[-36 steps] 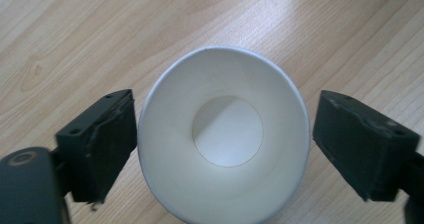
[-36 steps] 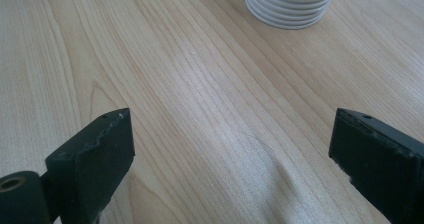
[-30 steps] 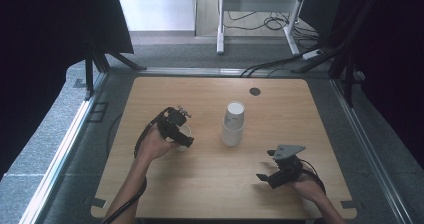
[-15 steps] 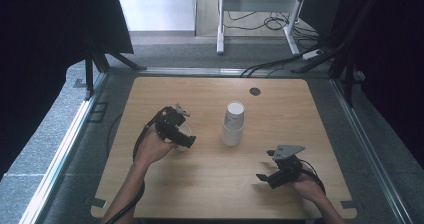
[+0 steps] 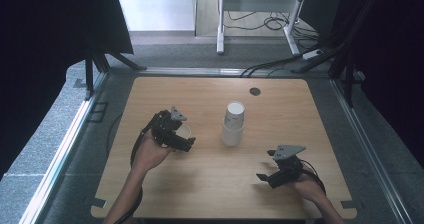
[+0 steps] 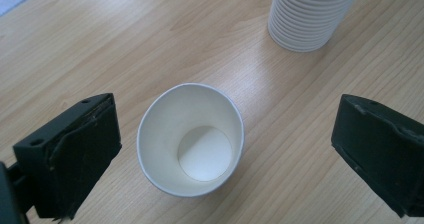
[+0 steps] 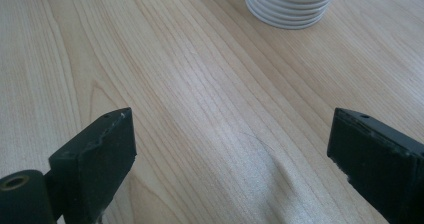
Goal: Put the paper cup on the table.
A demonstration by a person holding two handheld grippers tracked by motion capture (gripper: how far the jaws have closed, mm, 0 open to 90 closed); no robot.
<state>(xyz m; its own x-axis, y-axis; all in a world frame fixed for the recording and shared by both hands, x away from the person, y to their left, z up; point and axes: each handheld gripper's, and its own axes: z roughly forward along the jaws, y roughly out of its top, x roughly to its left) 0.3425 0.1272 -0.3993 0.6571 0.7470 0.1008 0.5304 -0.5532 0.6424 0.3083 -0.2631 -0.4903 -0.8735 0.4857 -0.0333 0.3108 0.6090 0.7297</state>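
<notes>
The left gripper [image 6: 220, 149] hangs with jaws spread wide around a single paper cup [image 6: 192, 139], touching neither wall. The cup stack [image 5: 233, 124] stands at two o'clock. The right gripper [image 7: 230, 164] is open over bare table [image 7: 190, 84]. The cup looks light and crushable; pinch gently near the stiffer rim.

Matt white paper cup [image 6: 192, 139]; wood-grain table [image 7: 190, 84].

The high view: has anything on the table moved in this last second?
Hardly anything. The left tool stays open around the single white paper cup, jaws clear of it. The white stack of paper cups and the open right tool have kept their places.
</notes>
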